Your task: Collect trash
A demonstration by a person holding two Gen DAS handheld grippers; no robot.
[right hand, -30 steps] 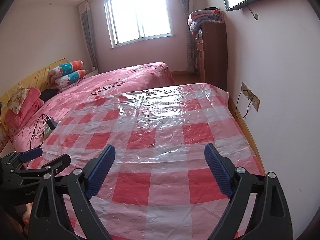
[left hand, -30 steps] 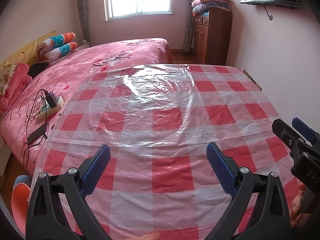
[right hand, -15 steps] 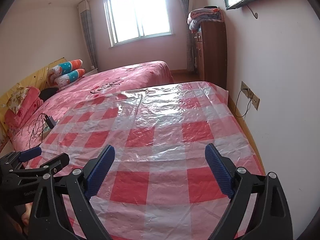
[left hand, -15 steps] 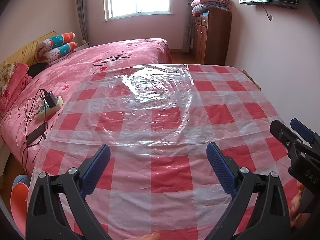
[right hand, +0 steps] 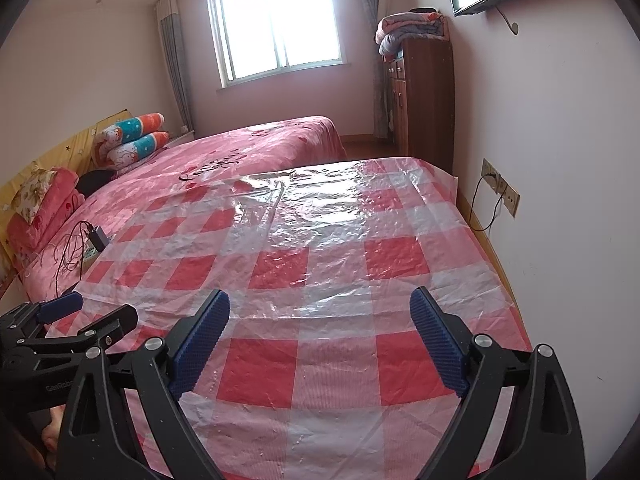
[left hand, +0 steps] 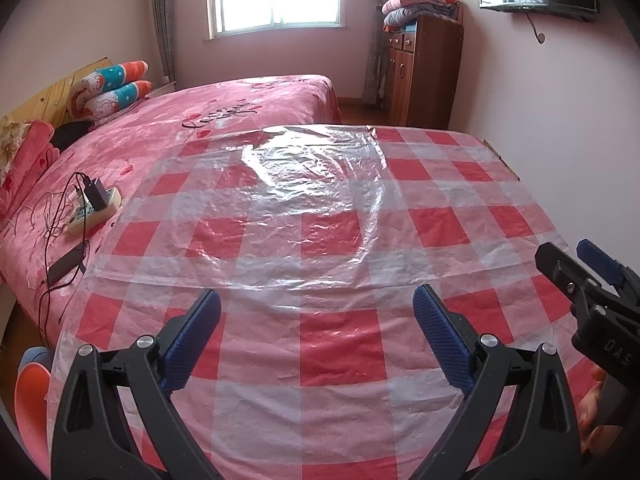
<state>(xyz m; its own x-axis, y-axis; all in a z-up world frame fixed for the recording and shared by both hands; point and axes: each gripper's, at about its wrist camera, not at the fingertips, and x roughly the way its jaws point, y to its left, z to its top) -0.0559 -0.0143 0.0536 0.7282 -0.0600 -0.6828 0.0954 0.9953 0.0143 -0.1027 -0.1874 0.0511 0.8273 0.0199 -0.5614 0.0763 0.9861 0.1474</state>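
Observation:
A red and white checked plastic sheet (left hand: 320,240) lies spread over a surface in front of me; it also shows in the right wrist view (right hand: 320,272). No trash item shows on it. My left gripper (left hand: 316,312) is open and empty above the sheet's near part. My right gripper (right hand: 320,312) is open and empty too, to the right of the left one. The right gripper shows at the right edge of the left wrist view (left hand: 576,268). The left gripper shows at the lower left of the right wrist view (right hand: 92,312).
A pink bed (left hand: 224,120) stands behind and left of the sheet, with a power strip, charger and cables (left hand: 92,204) on it. A brown cabinet (left hand: 424,72) stands by the far wall. A wall socket with a cord (right hand: 500,192) is on the right wall.
Both grippers have shifted slightly over the sheet and stay open. Nothing was taken hold of.

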